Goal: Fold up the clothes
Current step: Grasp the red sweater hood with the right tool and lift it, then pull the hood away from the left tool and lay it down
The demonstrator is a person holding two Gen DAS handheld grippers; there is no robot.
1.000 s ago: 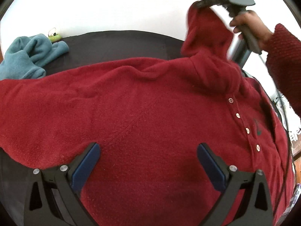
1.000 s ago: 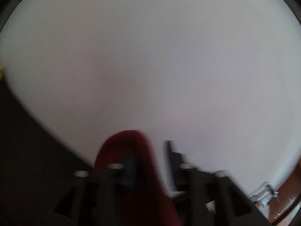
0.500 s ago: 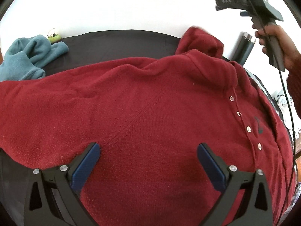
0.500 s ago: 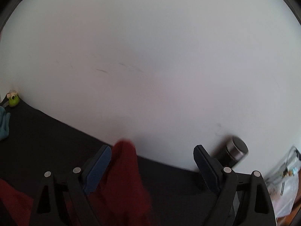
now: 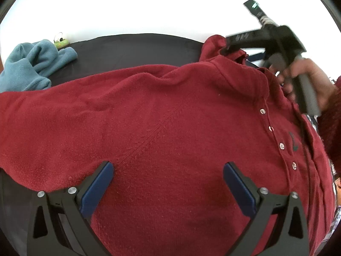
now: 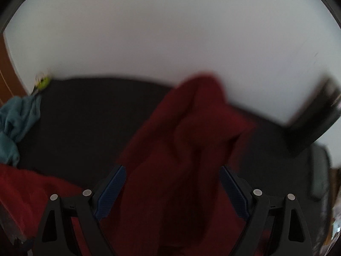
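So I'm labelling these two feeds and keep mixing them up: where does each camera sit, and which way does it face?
Left wrist: on the left tool, looking down over the red sweater on the dark table; its own open fingers show, plus the person's right hand.
Right wrist: on the right tool, facing a bunched red sleeve; its open fingers show.
Shared: sweater, blue garment, green toy.

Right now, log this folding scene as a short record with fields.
Garment: red shirt, spread on the black table, buttons up
Sleeve: bunched between the open right tool; grip not seen
Left tool: open over the shirt's lower part
Aside: blue cloth, far left; green toy behind it
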